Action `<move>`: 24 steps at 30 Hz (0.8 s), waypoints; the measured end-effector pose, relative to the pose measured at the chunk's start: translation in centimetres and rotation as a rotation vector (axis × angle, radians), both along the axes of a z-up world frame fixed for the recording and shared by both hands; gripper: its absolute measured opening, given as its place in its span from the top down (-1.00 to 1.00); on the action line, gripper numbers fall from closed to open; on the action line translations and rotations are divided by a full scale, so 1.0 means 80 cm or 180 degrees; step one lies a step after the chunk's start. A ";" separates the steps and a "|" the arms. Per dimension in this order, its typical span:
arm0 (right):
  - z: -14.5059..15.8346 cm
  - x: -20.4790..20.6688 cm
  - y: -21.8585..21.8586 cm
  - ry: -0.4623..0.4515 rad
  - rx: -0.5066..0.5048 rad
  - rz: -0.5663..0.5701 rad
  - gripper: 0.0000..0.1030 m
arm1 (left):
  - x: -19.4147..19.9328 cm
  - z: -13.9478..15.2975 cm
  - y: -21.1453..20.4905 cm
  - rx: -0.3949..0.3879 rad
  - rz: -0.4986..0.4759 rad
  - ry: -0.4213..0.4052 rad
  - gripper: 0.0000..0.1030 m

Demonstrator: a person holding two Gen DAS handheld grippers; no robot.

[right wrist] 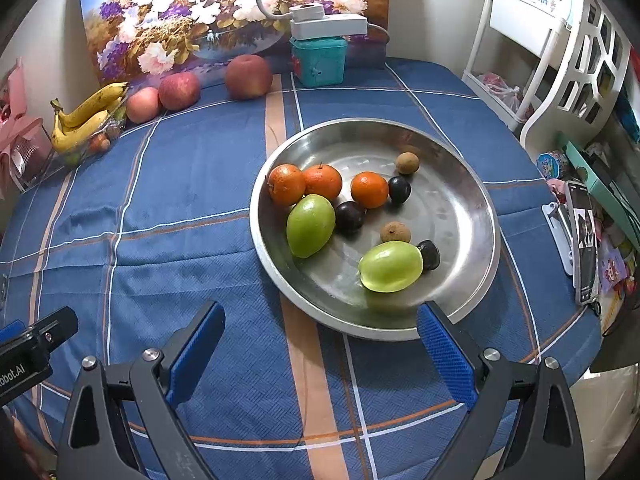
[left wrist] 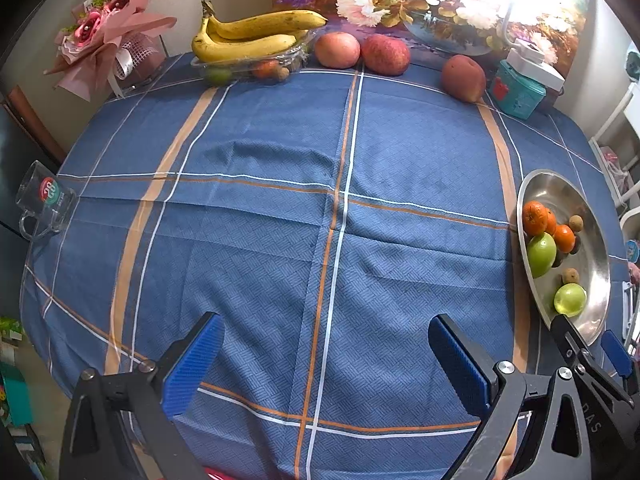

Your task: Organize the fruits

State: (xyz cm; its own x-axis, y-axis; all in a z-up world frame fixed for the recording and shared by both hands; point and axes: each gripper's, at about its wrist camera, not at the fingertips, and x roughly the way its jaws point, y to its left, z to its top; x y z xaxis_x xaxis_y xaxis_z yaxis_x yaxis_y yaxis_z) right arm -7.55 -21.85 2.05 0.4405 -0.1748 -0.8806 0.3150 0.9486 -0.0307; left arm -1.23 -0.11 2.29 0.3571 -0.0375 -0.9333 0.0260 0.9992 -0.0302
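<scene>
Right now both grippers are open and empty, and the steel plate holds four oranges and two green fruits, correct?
Nearly. The right wrist view shows three oranges on the steel plate, not four. The two green fruits and open, empty left gripper and right gripper are correct.

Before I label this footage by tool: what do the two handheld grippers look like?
Both match. The left gripper and right gripper have matte black angular frames with triangular cutouts, silver pivot bolts, and blue ribbed pads lining their fingers. White lettering marks the frames, partly readable. No cables or sleeves show.
</scene>
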 end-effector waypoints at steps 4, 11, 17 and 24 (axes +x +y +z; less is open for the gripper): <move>0.000 0.000 0.000 0.0001 0.0001 -0.0001 -0.88 | 0.000 0.000 0.000 0.0004 -0.0004 0.0001 -1.00; -0.001 0.000 0.001 0.0001 0.0001 -0.0009 -0.88 | 0.000 -0.001 0.001 -0.0005 0.0006 0.0010 -1.00; -0.001 0.000 0.001 0.0001 0.0001 -0.0008 -0.88 | 0.000 -0.002 0.002 -0.0012 0.0001 0.0016 -1.00; -0.001 0.000 0.001 0.0000 0.0000 -0.0007 -0.88 | 0.000 -0.002 0.002 -0.0015 0.0003 0.0013 -1.00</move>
